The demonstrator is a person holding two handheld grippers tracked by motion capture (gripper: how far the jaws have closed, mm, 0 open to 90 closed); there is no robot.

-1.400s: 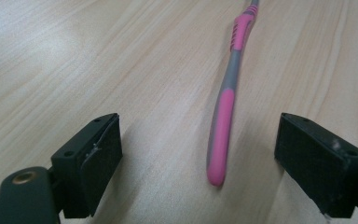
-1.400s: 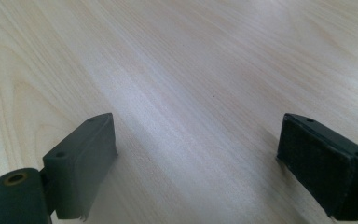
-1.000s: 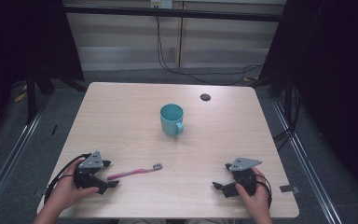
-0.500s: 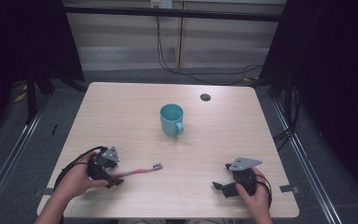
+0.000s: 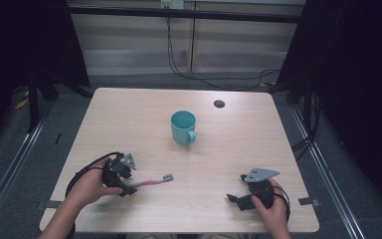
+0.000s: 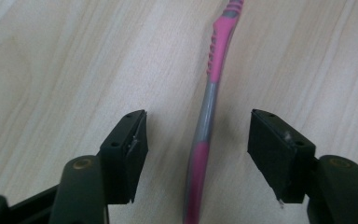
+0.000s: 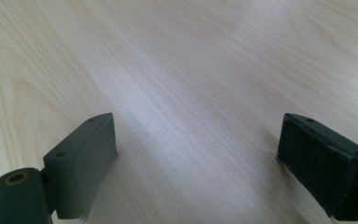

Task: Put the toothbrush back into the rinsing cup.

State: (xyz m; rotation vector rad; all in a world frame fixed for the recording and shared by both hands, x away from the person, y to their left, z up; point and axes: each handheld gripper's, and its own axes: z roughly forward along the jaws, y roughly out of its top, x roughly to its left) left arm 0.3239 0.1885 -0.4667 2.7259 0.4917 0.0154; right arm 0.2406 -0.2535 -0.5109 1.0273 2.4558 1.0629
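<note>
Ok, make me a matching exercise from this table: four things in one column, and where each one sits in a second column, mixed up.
Things:
1. toothbrush
2. mug
3. small dark disc
4. right claw

Places:
A. near the far edge of the table
B. middle of the table, handle toward the person
C. near the front right, nothing between its jaws
D. lying flat between the jaws of the left claw, not touched by the pads

Pairs: 1-D, 2-B, 3-A, 4-C
</note>
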